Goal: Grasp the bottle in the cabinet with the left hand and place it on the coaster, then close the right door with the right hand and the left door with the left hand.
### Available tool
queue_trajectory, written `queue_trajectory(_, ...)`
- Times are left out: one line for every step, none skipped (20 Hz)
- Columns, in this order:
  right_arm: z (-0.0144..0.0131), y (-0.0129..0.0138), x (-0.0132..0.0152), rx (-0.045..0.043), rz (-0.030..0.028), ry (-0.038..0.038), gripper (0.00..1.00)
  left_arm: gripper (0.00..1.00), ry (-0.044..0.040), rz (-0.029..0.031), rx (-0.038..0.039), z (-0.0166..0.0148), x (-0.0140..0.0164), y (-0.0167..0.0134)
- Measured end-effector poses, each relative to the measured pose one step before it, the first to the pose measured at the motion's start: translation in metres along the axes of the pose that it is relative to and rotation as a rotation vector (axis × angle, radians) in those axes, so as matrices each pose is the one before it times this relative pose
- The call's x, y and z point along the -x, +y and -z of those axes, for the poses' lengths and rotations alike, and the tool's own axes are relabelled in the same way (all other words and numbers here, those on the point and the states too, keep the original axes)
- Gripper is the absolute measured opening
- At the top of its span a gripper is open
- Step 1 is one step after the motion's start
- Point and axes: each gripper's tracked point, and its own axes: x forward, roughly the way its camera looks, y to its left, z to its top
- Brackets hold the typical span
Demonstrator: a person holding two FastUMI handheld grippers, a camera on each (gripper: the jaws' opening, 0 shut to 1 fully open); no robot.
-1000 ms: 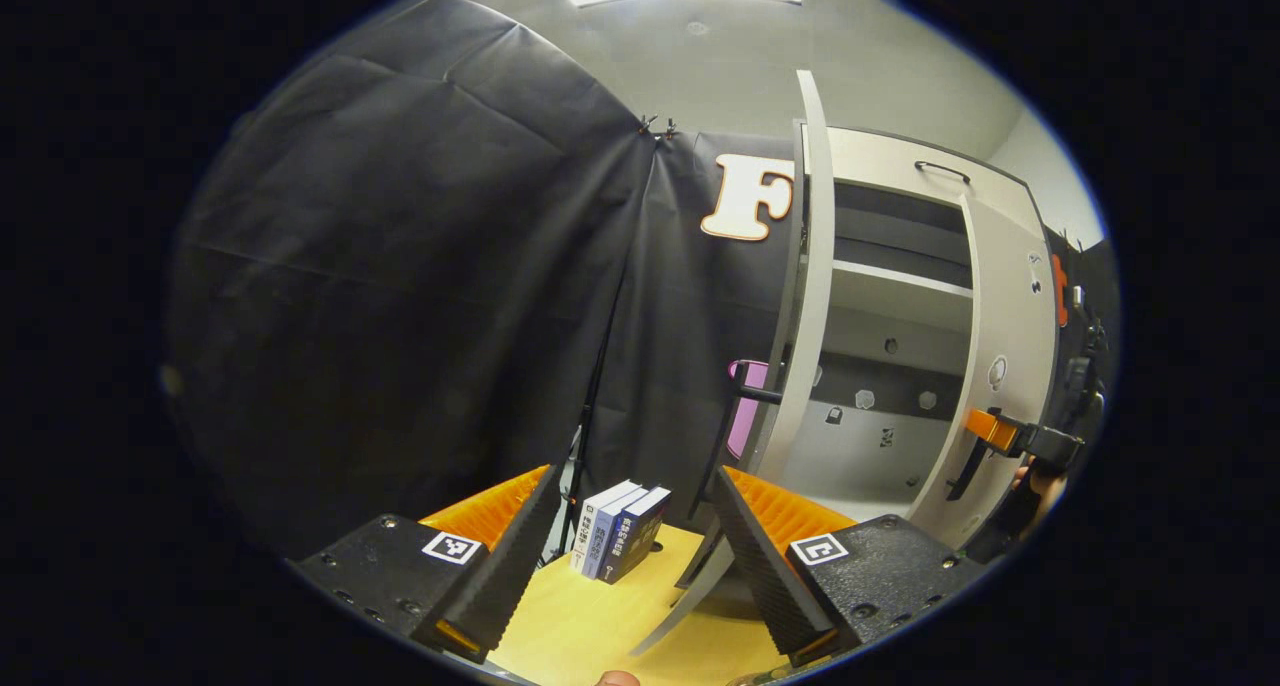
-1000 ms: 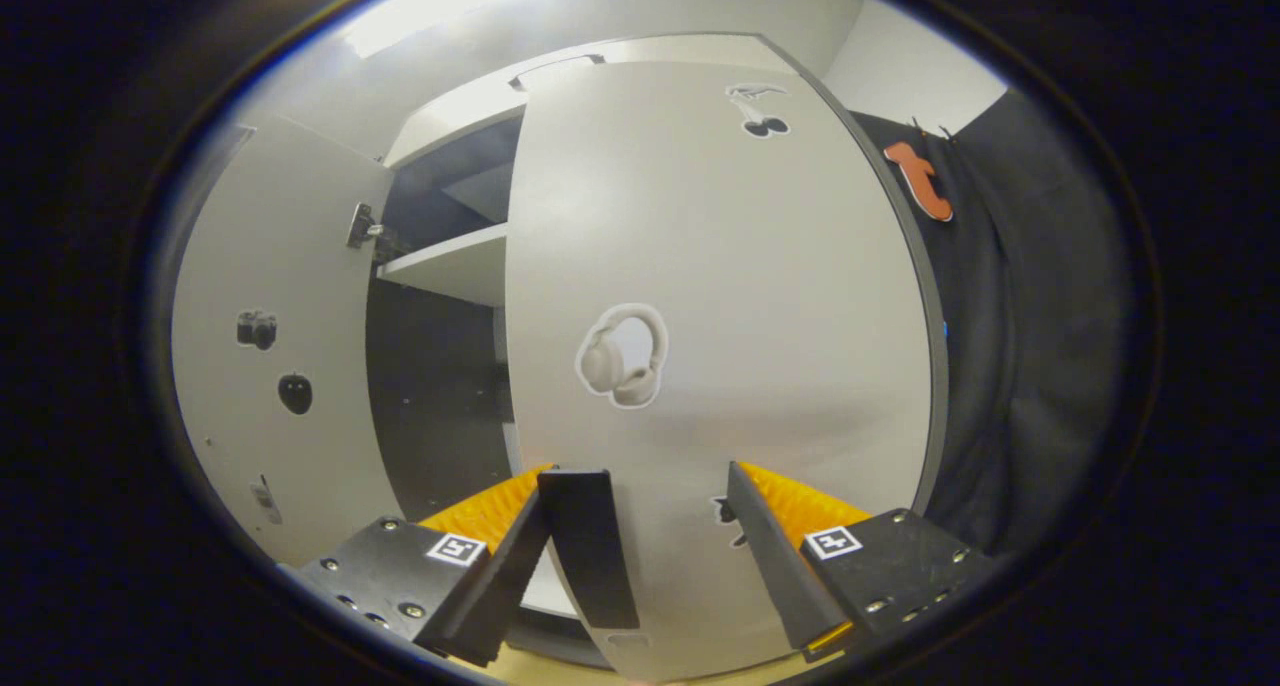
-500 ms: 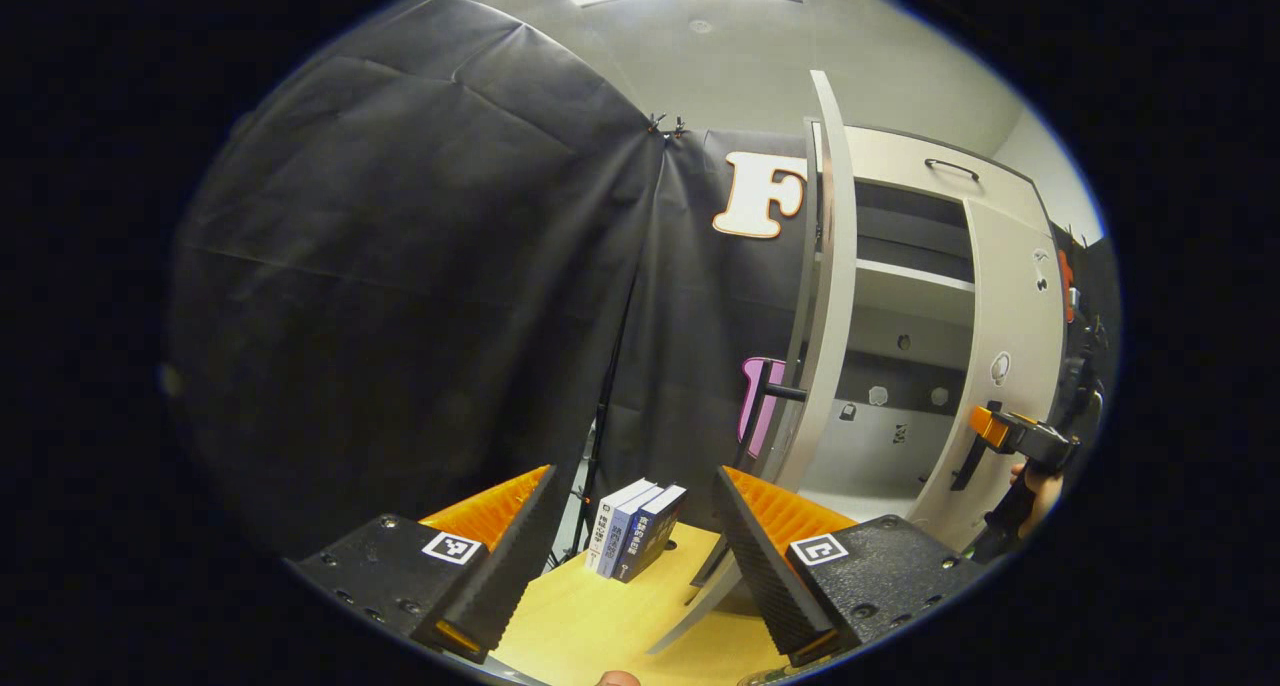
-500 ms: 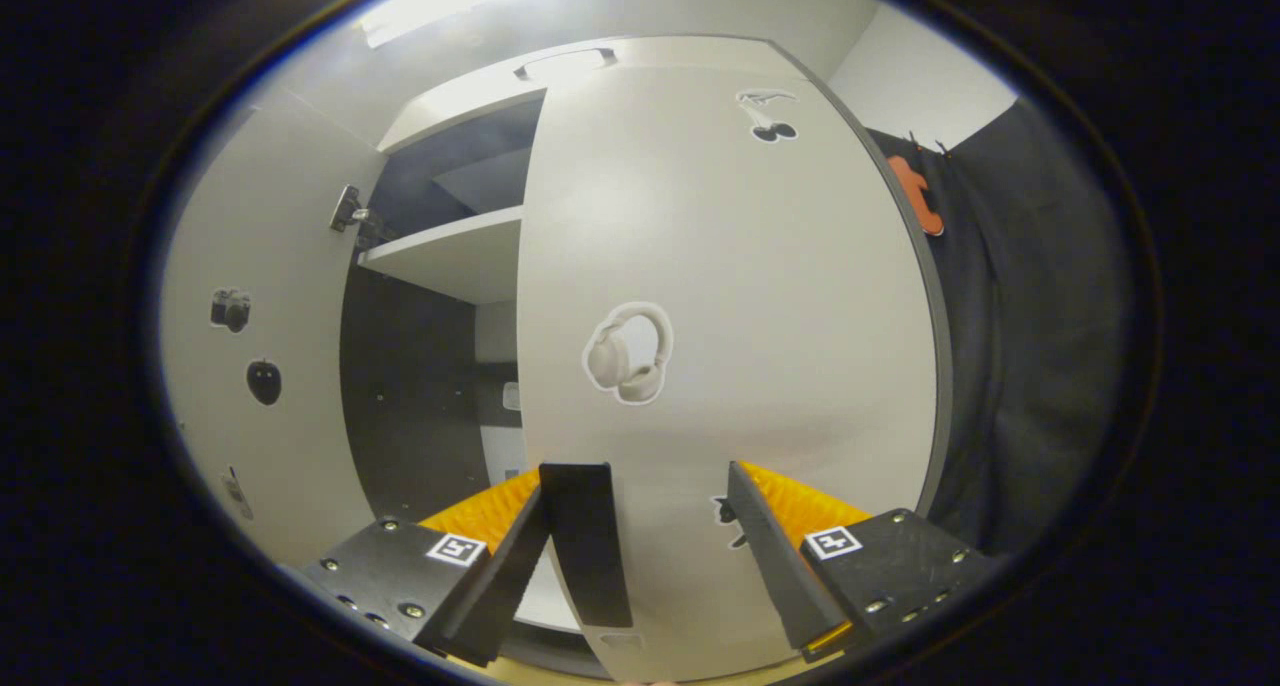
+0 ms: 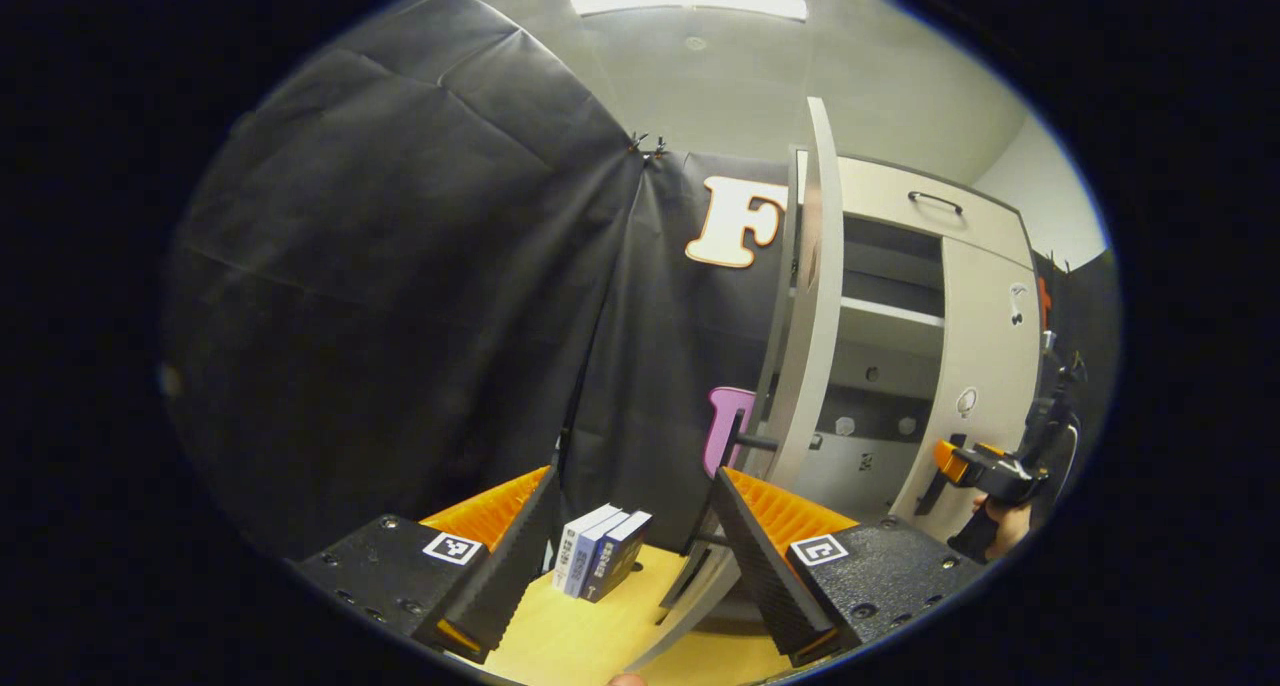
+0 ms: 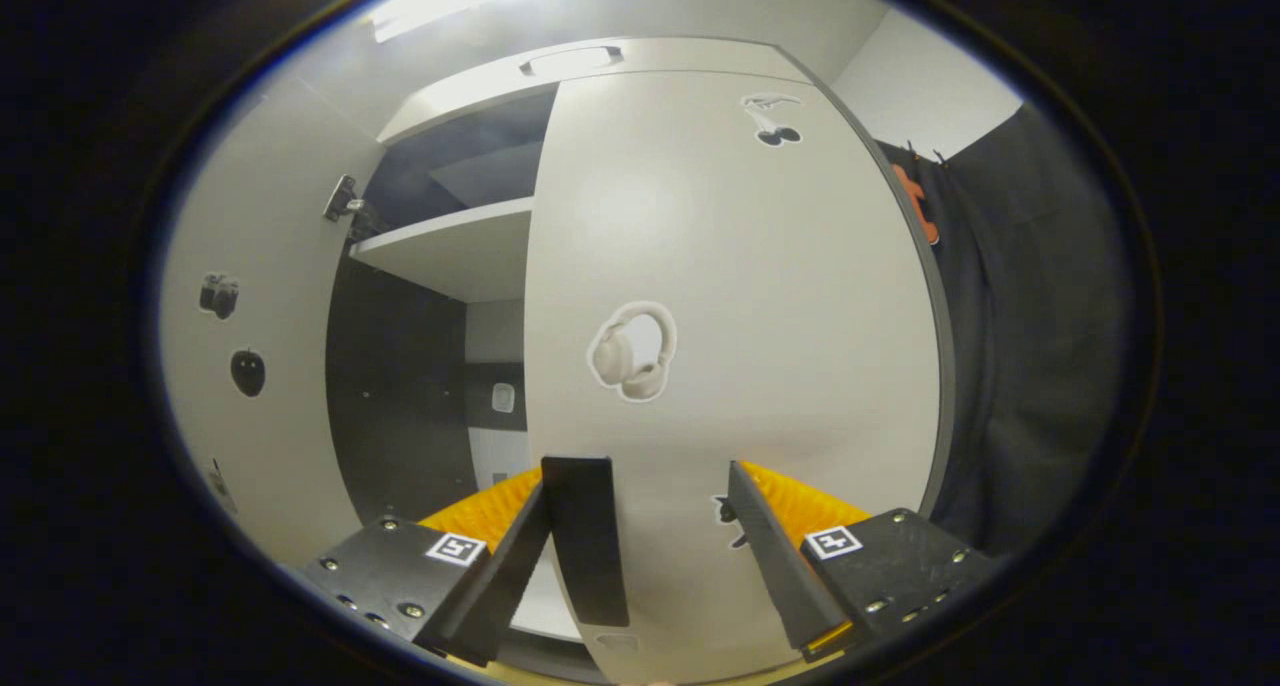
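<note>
Cabinet doors, two: the right door faces my right gripper, whose jaws gape by its black handle; the left door stands edge-on beyond my open, empty left gripper. Three books sit on the far table.

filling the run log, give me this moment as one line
step: closing right door | right tool: open, at door handle | left tool: open, idle | left door: open
</note>
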Motion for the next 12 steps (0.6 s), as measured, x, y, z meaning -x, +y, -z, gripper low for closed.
queue_trajectory(0.00088, -0.00024, 0.00039, 0.00332, 0.00301, -0.00426, 1.00, 0.96, -0.01085, 0.02403, 0.00370, -0.00527, -0.00552, -0.00265)
queue_trajectory(-0.00084, 0.00004, 0.00013, 0.00125, 0.00127, -0.01004, 1.00, 0.96, -0.00826, 0.02381, -0.00003, -0.00479, -0.00457, -0.00308)
queue_trajectory(0.00056, 0.00029, -0.00023, 0.00535, -0.00102, -0.00220, 1.00, 0.93, -0.00369, 0.02465, -0.00271, -0.00151, -0.00562, -0.00211)
queue_trajectory(-0.00031, 0.00018, -0.00027, 0.00680, -0.00183, -0.00317, 1.00, 0.92, 0.00410, 0.02755, -0.00672, -0.00003, -0.00447, -0.00301)
queue_trajectory(0.00071, -0.00023, 0.00101, 0.00520, -0.00661, 0.00115, 1.00, 0.96, 0.01093, 0.02871, -0.01269, 0.00241, -0.00416, -0.00284)
queue_trajectory(-0.00023, 0.00155, 0.00071, -0.00197, -0.01791, 0.00515, 1.00, 0.92, 0.01161, 0.01974, -0.01255, 0.00368, -0.00383, -0.00038)
queue_trajectory(0.00215, 0.00154, 0.00298, -0.01192, -0.02653, 0.01604, 1.00, 0.96, 0.00985, 0.01766, -0.00766, 0.00353, -0.00468, -0.00098)
queue_trajectory(0.00094, 0.00123, 0.00436, -0.01730, -0.02329, 0.01250, 0.98, 0.92, 0.01122, 0.01947, 0.00330, 0.00367, -0.00463, -0.00134)
queue_trajectory(-0.00241, -0.00137, 0.00491, -0.01295, -0.00943, -0.00175, 1.00, 0.93, 0.00294, 0.04176, 0.01250, 0.00135, -0.00358, -0.00496)
queue_trajectory(-0.00107, 0.00156, 0.00723, -0.00887, -0.01390, 0.00072, 1.00, 0.96, 0.00132, 0.04052, 0.01399, 0.00215, -0.00593, -0.00423)
queue_trajectory(-0.00146, -0.00459, 0.00587, 0.00357, 0.00465, -0.00304, 1.00, 0.89, 0.00353, 0.02805, 0.00684, -0.00018, -0.00430, 0.00027)
queue_trajectory(-0.00288, -0.00360, 0.00738, 0.01445, 0.00398, -0.01062, 1.00, 0.88, 0.00542, 0.02810, 0.01421, 0.00280, -0.00168, 0.00137)
